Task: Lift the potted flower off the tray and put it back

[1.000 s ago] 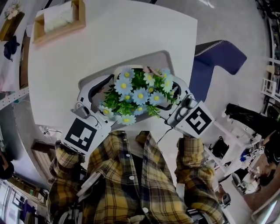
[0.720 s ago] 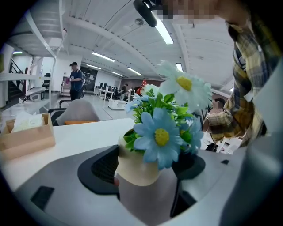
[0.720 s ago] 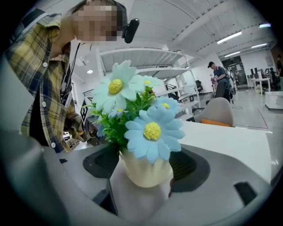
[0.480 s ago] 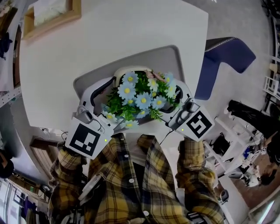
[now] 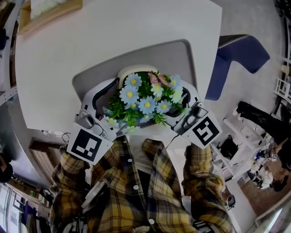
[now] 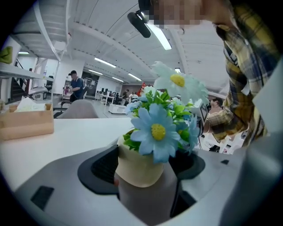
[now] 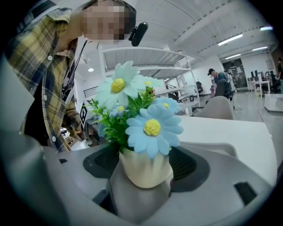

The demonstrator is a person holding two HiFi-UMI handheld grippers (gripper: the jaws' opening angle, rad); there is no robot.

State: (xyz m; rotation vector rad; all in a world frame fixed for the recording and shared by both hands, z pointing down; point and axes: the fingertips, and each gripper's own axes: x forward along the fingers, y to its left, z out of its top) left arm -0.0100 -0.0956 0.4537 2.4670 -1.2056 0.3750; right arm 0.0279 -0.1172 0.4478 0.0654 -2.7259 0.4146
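**Pot** (image 6: 139, 165): cream, with blue daisies (image 5: 145, 102). It is over the grey tray (image 5: 182, 59) on the white tabletop (image 5: 113, 32); whether it touches the tray cannot be told.

**Left tongs** (image 6: 148, 176), **right tongs** (image 7: 146, 174): both spread wide, each pinching the pot, from opposite sides.

**Head view alone:** tray outline, pink butterfly (image 5: 159, 79), blue chair (image 5: 241, 52).

**Gripper views alone:** the pot's body, with dark pads on its flanks.

**Wooden box** (image 5: 45, 11): at the far corner of the tabletop, well apart.

**Obstruction:** from above, the daisies cover the pot and the inner jaws.
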